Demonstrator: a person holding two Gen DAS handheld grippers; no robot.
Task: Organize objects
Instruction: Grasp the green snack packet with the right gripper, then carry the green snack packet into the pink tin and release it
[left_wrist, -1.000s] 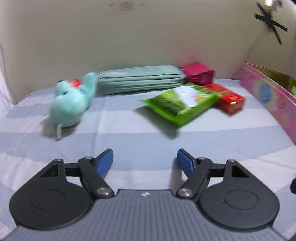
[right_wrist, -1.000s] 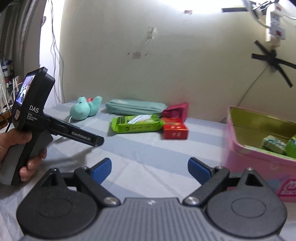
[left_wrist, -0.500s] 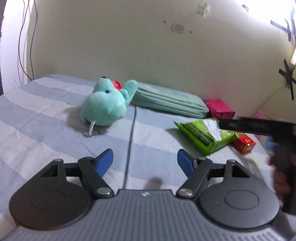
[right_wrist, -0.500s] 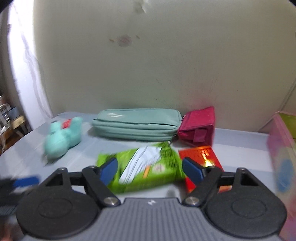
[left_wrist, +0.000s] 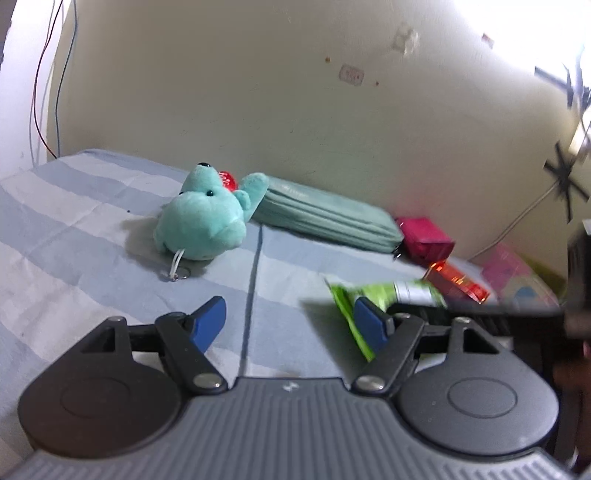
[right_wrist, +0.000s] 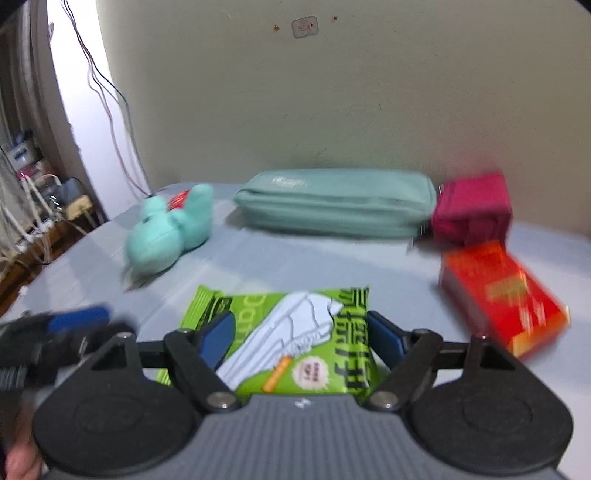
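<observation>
A: Start at the left. What does the left wrist view show?

B: The left gripper has its blue-padded fingers spread wide with nothing between them, above the striped bedsheet. Ahead and left lies a teal plush toy with a key ring at its base, touching the end of a long teal pouch that lies along the wall.

A: And further right?

B: A magenta pouch sits just beside the teal pouch's right end. In front of it is a red box, then a pink tin at the right edge, too blurred to see inside.

A: Where is the green packet?

B: The green wipes packet lies flat on the sheet, near the left gripper's right finger and just in front of the red box.

A: Now the right wrist view, same order.

B: At far left the other tool's blue fingertip shows, blurred. The right gripper is parted, its two fingers straddling the packet's sides; whether the pads touch it I cannot tell. The packet still rests on the sheet, unlifted. The red box lies to the right, apart from it.
</observation>
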